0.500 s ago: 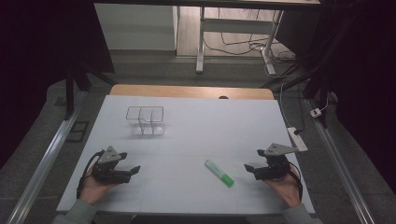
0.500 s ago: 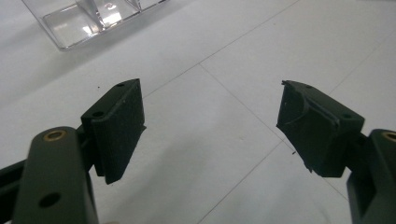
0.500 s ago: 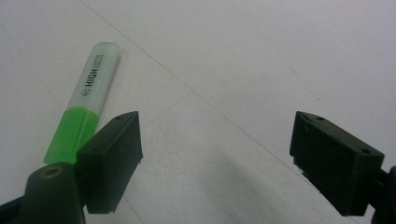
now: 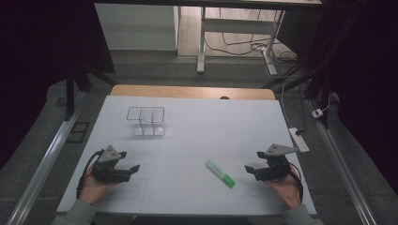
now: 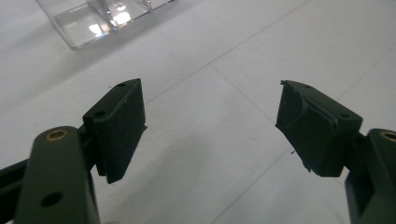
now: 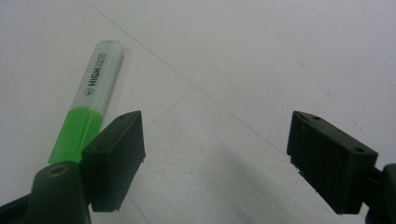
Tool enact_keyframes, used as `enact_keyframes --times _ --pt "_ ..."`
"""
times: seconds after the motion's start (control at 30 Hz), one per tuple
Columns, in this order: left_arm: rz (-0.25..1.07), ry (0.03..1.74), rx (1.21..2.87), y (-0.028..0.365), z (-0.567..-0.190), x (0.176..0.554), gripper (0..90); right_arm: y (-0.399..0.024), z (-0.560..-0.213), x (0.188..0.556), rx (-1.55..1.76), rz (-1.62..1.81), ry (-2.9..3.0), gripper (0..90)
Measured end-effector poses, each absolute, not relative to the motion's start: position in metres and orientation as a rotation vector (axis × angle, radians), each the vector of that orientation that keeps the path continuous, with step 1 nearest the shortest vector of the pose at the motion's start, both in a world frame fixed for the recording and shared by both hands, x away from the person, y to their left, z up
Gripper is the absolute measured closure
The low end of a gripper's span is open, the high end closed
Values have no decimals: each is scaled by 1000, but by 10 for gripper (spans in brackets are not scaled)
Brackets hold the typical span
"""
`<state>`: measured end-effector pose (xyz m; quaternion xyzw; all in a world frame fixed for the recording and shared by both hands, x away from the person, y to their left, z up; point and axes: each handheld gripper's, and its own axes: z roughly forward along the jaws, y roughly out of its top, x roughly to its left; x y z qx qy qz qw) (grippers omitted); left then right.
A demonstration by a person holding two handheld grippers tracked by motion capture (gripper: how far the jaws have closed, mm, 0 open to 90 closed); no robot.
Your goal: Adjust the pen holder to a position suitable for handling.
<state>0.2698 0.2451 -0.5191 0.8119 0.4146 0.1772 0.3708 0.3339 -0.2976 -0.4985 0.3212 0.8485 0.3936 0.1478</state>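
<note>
A green highlighter (image 4: 220, 174) lies flat on the white table (image 4: 197, 126), right of the middle near the front; in the right gripper view the highlighter (image 6: 91, 100) lies just beyond the left jaw. My right gripper (image 4: 248, 169) rests on the table to its right, open with nothing between the jaws (image 6: 215, 154). My left gripper (image 4: 134, 168) rests at the front left, also open and empty (image 5: 210, 126). A clear plastic organiser box (image 4: 147, 120) with compartments stands at the back left, and its corner (image 5: 93, 23) shows at the top of the left gripper view.
The table's wooden far edge (image 4: 192, 92) borders a grey floor. A power strip (image 4: 299, 138) lies off the table's right edge. Metal rails (image 4: 42, 168) run along both sides, and desk legs with cables (image 4: 244, 42) stand further back.
</note>
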Motion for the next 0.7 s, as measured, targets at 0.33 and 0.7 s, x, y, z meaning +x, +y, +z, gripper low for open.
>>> enact_keyframes --times 0.33,0.7 --pt "474 1108 2068 254 -516 291 244 -298 -499 335 943 1143 2431 201" --pt "500 1185 2057 270 -517 315 267 -298 -500 335 952 1141 2435 207"
